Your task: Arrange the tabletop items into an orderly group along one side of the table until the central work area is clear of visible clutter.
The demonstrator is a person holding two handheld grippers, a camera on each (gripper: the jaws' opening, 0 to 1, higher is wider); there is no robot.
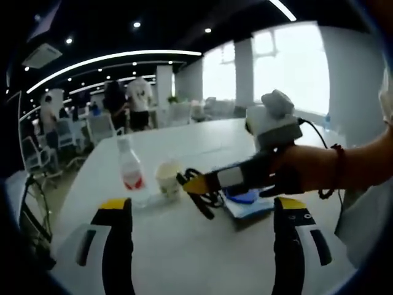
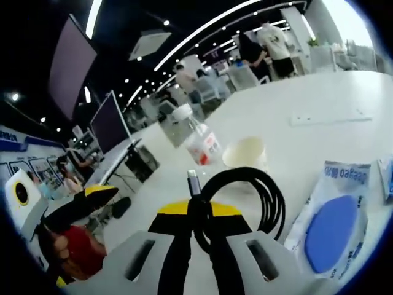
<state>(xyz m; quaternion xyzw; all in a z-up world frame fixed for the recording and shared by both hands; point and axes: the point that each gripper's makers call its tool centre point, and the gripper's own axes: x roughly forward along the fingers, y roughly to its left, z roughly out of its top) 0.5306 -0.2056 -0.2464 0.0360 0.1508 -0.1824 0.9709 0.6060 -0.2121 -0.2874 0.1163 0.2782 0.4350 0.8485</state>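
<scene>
White tabletop [image 1: 202,246] in a bright open office carries a plastic bottle [image 1: 129,167] and a paper cup [image 1: 168,177] just beside each other near its left edge, with a blue-and-white packet [image 2: 334,218] close by. Right hand-held gripper [image 2: 199,215] has its 2 jaws closed on a coiled black cable [image 2: 261,196] beside the cup. Left hand-held gripper [image 1: 202,212] hangs above the near edge, jaws wide apart and holding nothing.

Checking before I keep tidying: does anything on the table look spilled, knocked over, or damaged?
Nothing stands out. The bottle and cup stand upright side by side on the table, with no spill showing. The blue-and-white packet lies flat. The right gripper is shut on the coiled black cable, which looks intact.
</scene>
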